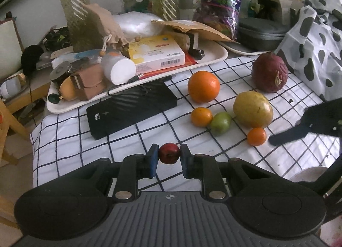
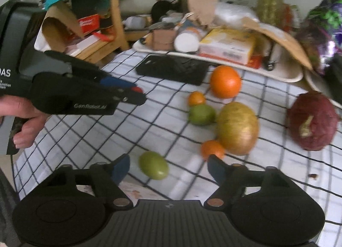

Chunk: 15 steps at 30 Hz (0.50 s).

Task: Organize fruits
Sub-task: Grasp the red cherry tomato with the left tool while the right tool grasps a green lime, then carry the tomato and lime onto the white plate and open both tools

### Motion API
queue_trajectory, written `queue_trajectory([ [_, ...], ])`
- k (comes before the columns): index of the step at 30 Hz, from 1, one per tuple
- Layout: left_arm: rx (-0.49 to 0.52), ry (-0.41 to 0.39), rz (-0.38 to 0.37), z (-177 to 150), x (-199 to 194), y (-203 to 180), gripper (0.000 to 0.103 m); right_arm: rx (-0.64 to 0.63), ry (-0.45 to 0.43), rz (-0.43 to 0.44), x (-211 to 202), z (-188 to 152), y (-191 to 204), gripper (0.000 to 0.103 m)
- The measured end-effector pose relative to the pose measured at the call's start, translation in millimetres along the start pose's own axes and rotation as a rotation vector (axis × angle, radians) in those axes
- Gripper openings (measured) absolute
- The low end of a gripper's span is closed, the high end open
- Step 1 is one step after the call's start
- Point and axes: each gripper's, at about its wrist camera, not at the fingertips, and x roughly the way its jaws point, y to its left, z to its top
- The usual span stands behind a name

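My left gripper (image 1: 169, 157) is shut on a small red fruit (image 1: 169, 153), held above the checked cloth (image 1: 64, 140). Ahead of it lie a large orange (image 1: 203, 86), two small oranges (image 1: 201, 116) (image 1: 256, 136), a green fruit (image 1: 221, 123), a yellow fruit (image 1: 252, 109) and a wrinkled dark red fruit (image 1: 269, 72). My right gripper (image 2: 168, 168) is open, with a second green fruit (image 2: 153, 168) lying on the cloth between its fingers. The left gripper (image 2: 136, 94) shows at left in the right wrist view, a red spot at its tip.
A black flat device (image 1: 132, 109) lies left of the fruits. A white tray (image 1: 64, 106) crowded with boxes, a pouch and a bottle stands behind it. A spotted bag (image 1: 316, 39) is at the right, and a grey case (image 1: 260, 31) at the back.
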Motion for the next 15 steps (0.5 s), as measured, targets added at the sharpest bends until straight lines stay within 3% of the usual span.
queue_trajectory([
  [2, -0.002, -0.002, 0.000, -0.6, -0.8, 1.7, 0.021, -0.005, 0.020, 0.016, 6.1, 0.7, 2.3, 0.062],
  [6, -0.003, -0.003, -0.002, -1.2, -1.4, 4.4, 0.021, -0.022, 0.048, 0.025, 17.2, 2.3, 6.1, 0.051],
  [8, -0.002, -0.005, -0.004, -1.4, -1.9, 5.0, 0.021, -0.034, 0.064, 0.025, 22.0, 2.6, 8.5, 0.039],
  [15, 0.000, -0.012, -0.016, -0.9, -5.1, 3.1, 0.021, -0.057, 0.042, 0.013, 18.5, 1.4, 12.4, 0.029],
])
